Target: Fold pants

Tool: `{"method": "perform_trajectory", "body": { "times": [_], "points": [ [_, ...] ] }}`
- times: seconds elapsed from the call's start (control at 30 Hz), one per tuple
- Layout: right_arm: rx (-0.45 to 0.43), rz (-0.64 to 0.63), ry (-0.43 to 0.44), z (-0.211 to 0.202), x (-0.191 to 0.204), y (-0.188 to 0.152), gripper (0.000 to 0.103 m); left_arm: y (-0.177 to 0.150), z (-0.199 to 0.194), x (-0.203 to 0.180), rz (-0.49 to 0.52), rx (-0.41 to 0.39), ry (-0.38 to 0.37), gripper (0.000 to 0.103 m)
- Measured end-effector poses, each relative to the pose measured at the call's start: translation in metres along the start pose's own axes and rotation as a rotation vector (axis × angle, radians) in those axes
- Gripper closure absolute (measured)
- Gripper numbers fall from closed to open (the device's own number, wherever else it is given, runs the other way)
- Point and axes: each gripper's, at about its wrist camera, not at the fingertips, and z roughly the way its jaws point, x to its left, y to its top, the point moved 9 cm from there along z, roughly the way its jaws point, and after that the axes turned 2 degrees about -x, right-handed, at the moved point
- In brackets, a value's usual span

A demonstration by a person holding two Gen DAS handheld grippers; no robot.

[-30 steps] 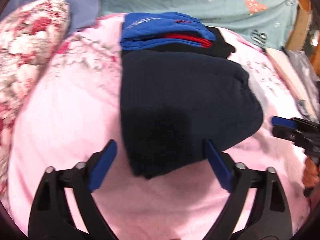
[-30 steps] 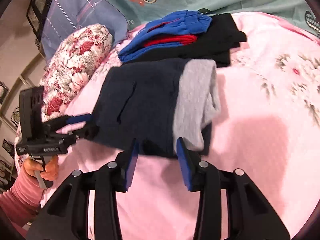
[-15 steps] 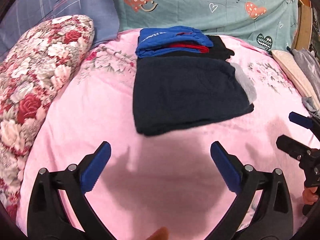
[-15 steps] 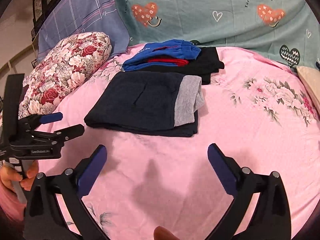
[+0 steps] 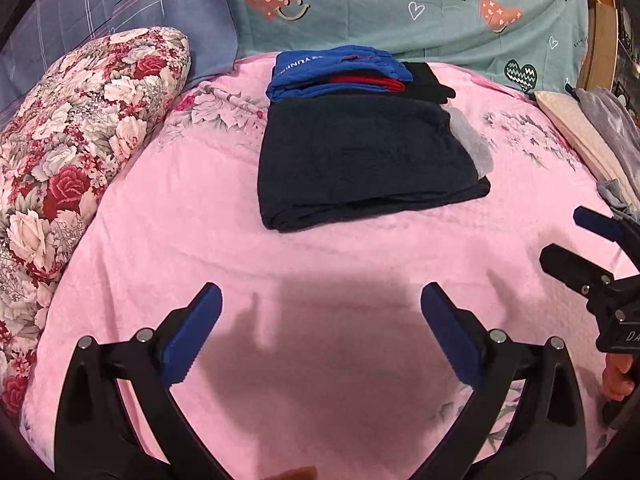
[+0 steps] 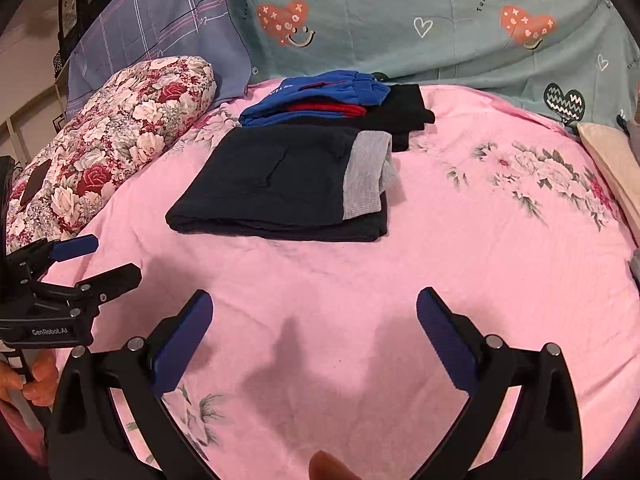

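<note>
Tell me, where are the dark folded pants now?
In both views the dark pants lie flat mid-bed on the pink sheet, just in front of the blue clothes, right of the flowered pillow.

Black garment (image 6: 404, 116) mostly under blue.

A home bedroom. Ahead of the grippers spreads a bed under a pink floral sheet (image 6: 460, 248), with a rose-patterned pillow (image 6: 120, 132) to the left, teal heart-print bedding (image 6: 420, 28) and a blue plaid cushion (image 6: 160, 28) behind, and folded clothes (image 6: 320, 100) stacked at its far end.
</note>
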Motion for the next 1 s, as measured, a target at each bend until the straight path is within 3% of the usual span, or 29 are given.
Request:
{"method": "perform_trajectory", "body": {
  "times": [0.63, 1.0],
  "points": [
    [0.022, -0.066, -0.049, 0.005, 0.004, -0.011, 0.001, -0.010, 0.013, -0.003, -0.015, 0.031, -0.027, 0.002],
    [0.040, -0.063, -0.054, 0.008, 0.002, -0.013, 0.001, -0.008, 0.008, -0.008, 0.000, 0.003, -0.057, 0.002]
  ]
}}
